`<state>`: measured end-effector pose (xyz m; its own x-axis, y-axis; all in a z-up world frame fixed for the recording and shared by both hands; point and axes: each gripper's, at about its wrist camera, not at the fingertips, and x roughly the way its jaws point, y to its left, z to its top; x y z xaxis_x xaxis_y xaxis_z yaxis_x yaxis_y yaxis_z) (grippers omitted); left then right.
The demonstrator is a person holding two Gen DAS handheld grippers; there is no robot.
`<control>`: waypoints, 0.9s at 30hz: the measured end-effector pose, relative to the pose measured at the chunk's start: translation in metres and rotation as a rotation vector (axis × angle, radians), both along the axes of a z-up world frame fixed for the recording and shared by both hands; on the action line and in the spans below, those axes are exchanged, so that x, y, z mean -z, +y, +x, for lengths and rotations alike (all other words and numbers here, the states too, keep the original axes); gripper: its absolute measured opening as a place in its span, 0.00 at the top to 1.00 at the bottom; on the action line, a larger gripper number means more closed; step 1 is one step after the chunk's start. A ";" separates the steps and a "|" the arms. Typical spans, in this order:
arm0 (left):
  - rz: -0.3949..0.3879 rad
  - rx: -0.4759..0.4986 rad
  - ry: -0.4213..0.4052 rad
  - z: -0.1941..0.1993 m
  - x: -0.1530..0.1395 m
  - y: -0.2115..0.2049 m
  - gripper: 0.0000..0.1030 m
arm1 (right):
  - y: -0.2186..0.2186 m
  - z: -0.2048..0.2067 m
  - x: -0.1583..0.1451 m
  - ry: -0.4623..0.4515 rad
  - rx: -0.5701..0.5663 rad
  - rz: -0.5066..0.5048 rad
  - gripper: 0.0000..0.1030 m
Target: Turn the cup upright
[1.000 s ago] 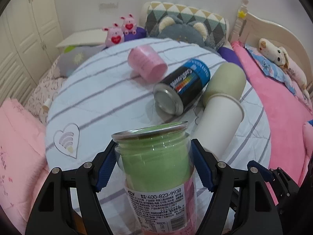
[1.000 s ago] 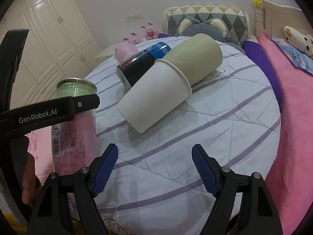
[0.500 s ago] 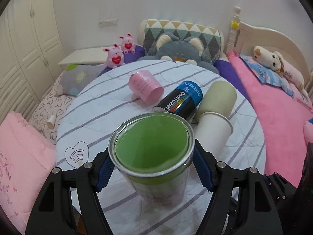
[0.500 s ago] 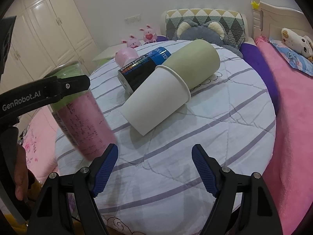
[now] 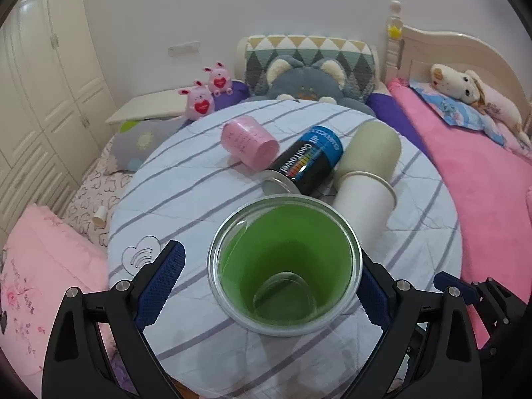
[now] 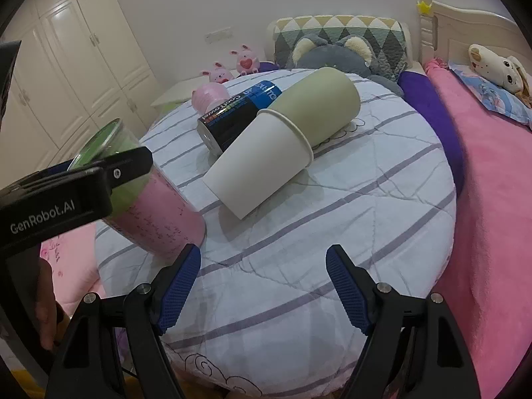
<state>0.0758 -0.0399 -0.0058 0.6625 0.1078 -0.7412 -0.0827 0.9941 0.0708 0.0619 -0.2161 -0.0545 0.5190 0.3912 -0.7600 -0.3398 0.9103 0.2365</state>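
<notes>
A clear cup (image 5: 284, 264) with a green inside and a pink lower body stands mouth-up on the round striped table (image 5: 186, 186) near its front-left edge. In the right wrist view the cup (image 6: 156, 212) leans toward the table. My left gripper (image 5: 271, 279) is open around the cup: its left pad (image 5: 159, 282) stands clear of the glass, and the right pad is mostly hidden behind the rim. My right gripper (image 6: 262, 289) is open and empty above the table's near edge.
Lying on the table behind the cup are a white paper cup (image 5: 362, 206) nested with an olive one (image 5: 372, 146), a black and blue can (image 5: 306, 163) and a pink cup (image 5: 249, 141). Beds with pink covers (image 5: 482, 183) and plush toys surround the table.
The left gripper turned the green cup from bottom-up to mouth-up and lowered it to the table. Its jaws have opened from the cup. The right gripper stayed put.
</notes>
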 end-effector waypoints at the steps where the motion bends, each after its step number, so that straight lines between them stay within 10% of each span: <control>1: -0.002 0.002 -0.001 -0.001 0.000 0.000 0.07 | 0.000 -0.001 -0.001 -0.002 0.001 -0.003 0.23; 27: -0.012 0.078 -0.039 -0.064 -0.008 0.011 0.07 | 0.015 -0.053 -0.029 -0.060 0.064 -0.074 0.23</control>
